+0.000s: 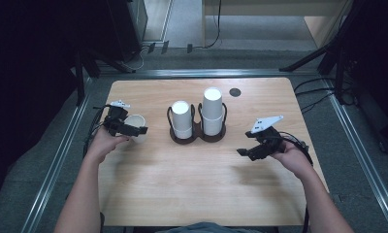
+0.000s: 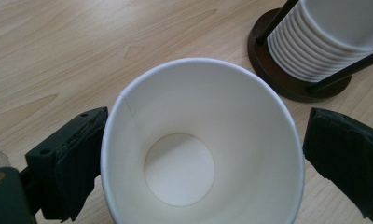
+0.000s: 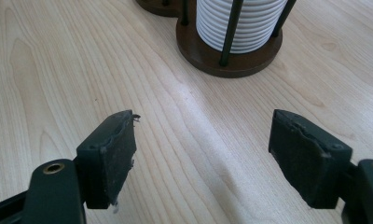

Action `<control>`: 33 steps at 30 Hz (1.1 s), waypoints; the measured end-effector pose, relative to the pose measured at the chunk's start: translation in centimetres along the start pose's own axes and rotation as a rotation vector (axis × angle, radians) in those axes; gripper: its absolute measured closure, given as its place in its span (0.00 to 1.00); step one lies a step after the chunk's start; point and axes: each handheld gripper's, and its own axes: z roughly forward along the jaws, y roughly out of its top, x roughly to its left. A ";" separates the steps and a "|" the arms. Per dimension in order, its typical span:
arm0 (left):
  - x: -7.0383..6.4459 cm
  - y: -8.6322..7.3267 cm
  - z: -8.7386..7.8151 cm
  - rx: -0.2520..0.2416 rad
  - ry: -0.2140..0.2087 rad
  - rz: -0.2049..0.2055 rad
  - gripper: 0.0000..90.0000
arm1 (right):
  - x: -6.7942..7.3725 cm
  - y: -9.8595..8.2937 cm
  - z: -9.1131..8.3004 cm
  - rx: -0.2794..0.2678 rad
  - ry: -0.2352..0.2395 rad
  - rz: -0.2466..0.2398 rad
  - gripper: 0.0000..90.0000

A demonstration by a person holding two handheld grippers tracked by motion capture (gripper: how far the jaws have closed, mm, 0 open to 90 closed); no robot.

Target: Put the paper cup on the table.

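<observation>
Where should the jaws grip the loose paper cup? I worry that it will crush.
On the side wall just under the rolled rim of the paper cup, one jaw on each opposite side, as the left gripper brackets it. The rim stiffens the thin wall; squeeze lightly.

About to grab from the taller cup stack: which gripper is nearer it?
Right. The right gripper sits just right of the taller cup stack; the left gripper is beyond the shorter stack, around a loose cup.

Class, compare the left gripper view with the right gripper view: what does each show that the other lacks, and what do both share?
Left gripper view: an empty white paper cup, open mouth toward the camera, between the left gripper fingers.

Right gripper view: the right gripper, fingers spread wide over bare wood, nothing between them.

Both: the wooden table and a stack of white cups in a dark holder.
</observation>
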 end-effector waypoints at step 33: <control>-2.4 2.3 -4.2 -0.074 -0.015 0.020 0.00 | 0.4 0.0 0.3 0.032 -0.004 -0.033 0.26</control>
